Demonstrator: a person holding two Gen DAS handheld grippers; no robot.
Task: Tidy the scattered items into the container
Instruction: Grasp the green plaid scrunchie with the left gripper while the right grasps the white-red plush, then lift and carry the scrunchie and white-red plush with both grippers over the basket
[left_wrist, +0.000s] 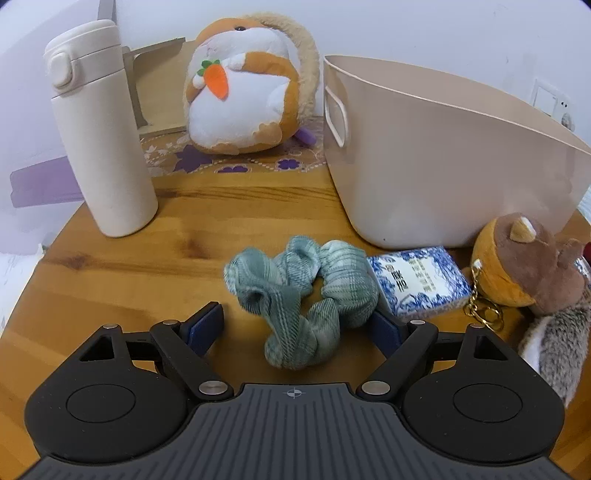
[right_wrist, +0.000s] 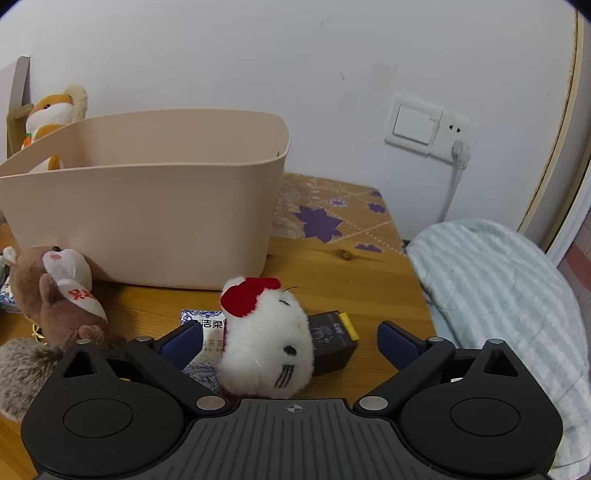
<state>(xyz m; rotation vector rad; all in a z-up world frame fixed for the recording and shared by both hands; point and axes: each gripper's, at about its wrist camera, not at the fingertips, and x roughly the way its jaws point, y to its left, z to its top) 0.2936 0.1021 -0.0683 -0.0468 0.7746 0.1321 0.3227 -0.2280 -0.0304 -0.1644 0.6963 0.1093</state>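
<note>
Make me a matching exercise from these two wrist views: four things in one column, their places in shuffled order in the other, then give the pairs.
Things:
1. green scrunchie
2. white cat plush
3. cream flask
4. hamster plush

Places:
A. upright on the table, left of the beige tub
B. on the flowered mat at the back
C. between the open left gripper fingers
D. between the open right gripper fingers

Pairs: 1-C, 2-D, 3-A, 4-B
</note>
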